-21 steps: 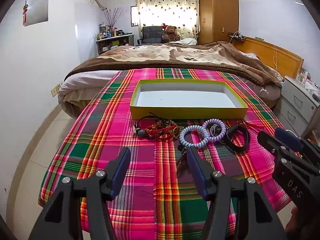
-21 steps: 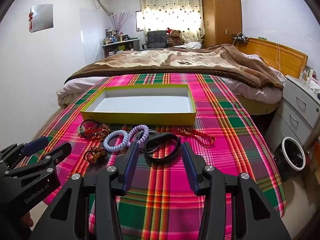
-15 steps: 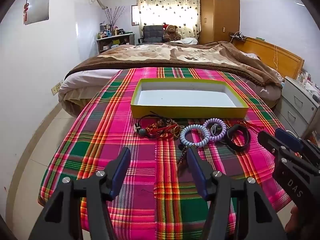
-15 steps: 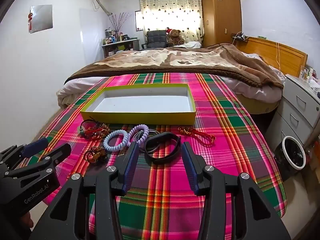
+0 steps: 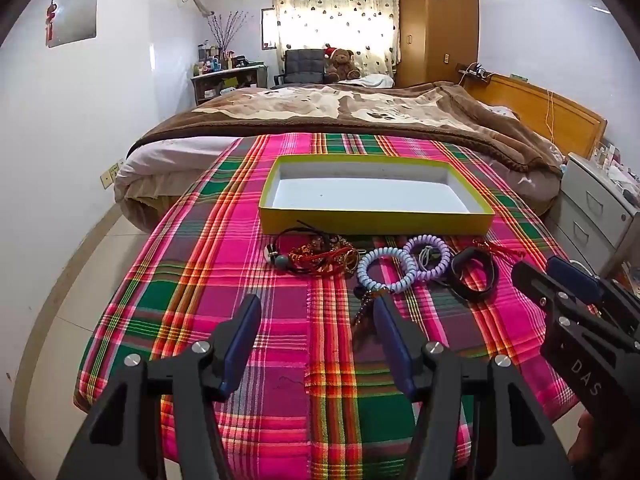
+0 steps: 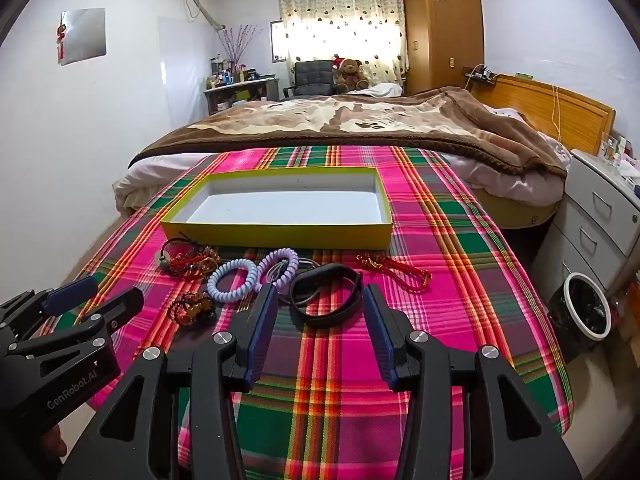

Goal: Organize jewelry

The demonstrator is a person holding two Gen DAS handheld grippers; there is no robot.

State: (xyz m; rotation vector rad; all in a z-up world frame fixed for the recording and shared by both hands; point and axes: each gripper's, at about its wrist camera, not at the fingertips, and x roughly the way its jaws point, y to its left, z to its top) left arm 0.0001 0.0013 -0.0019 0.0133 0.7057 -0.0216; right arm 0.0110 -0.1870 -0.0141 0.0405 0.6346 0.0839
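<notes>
A yellow box [image 5: 376,224] [image 6: 276,236] with a white inside stands empty on the plaid cloth. In front of it lies a row of jewelry: a red and black tangle [image 5: 316,254] [image 6: 188,260], a blue coil bracelet [image 5: 386,270] [image 6: 232,280], a purple coil bracelet [image 5: 426,258] [image 6: 278,266], a black band [image 5: 474,276] [image 6: 326,298], a red cord [image 6: 396,272] and amber beads [image 6: 192,308]. My left gripper [image 5: 316,312] is open, near side of the tangle. My right gripper [image 6: 320,298] is open, its fingers either side of the black band.
The plaid cloth [image 5: 200,280] covers a table at the foot of a bed [image 5: 360,116]. White drawers [image 6: 600,216] and a bin [image 6: 584,312] stand at the right. The table's edges drop off to the left, right and near side.
Both grippers stay open and almost still. The views have shifted only slightly. The jewelry has not moved.
</notes>
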